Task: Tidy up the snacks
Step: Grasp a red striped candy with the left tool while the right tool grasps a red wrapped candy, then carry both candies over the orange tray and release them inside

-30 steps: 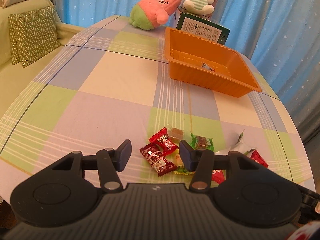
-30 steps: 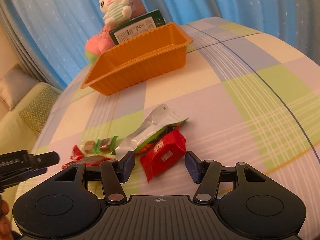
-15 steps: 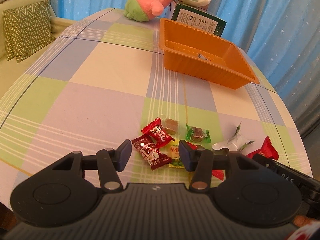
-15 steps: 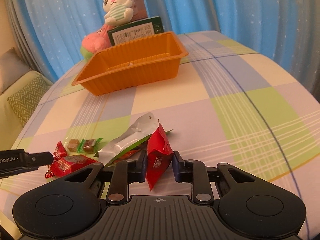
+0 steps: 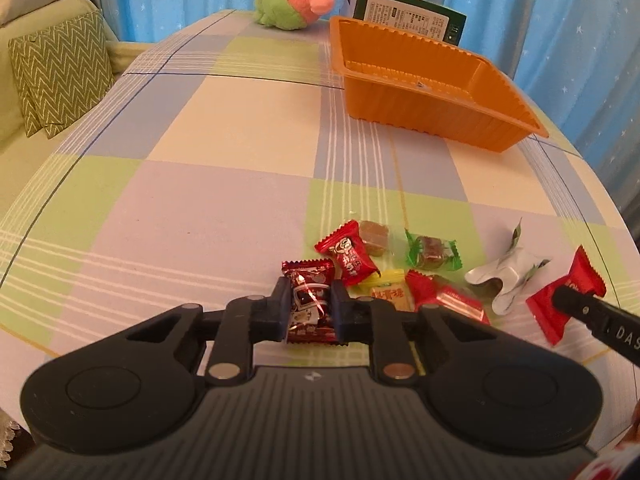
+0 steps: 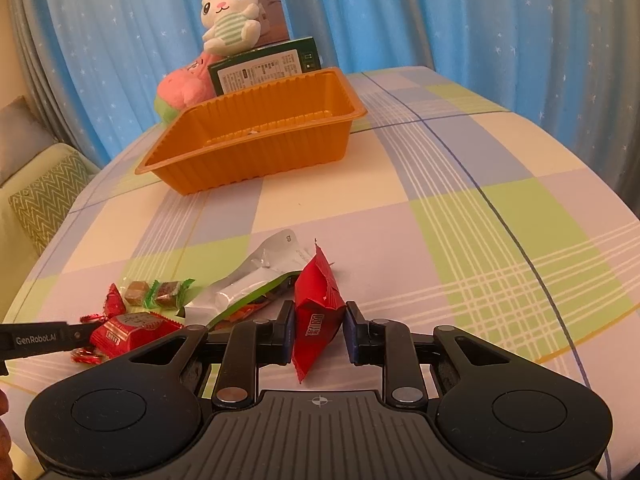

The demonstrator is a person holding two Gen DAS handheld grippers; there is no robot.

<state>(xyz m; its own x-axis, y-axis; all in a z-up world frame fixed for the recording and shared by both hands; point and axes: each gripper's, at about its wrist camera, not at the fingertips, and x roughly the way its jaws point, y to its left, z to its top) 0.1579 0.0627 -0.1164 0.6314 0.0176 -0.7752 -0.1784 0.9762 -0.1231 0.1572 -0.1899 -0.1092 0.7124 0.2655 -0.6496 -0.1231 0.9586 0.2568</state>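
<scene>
My left gripper [image 5: 310, 300] has its jaws closing, and the pads press both sides of a dark red candy [image 5: 308, 278] on the checked tablecloth. Beside that candy lie a red candy [image 5: 352, 256], a brown toffee [image 5: 374, 236], a green-wrapped candy [image 5: 432, 254], a yellow candy [image 5: 388, 290] and a silver-green wrapper [image 5: 504, 276]. My right gripper [image 6: 318, 324] is shut on a red snack packet [image 6: 318, 292], which stands on edge between the pads. An orange tray [image 6: 256, 156] sits further back, nearly empty.
Behind the tray stand a green box [image 6: 264, 68], a white rabbit plush [image 6: 230, 16] and a pink-green plush [image 5: 296, 0]. A sofa with a zigzag cushion [image 5: 60, 72] lies to the left. Blue curtains hang behind the table.
Both grippers went from open to closed. The right took the red packet and tipped it upright. The left then closed on the dark red candy.
</scene>
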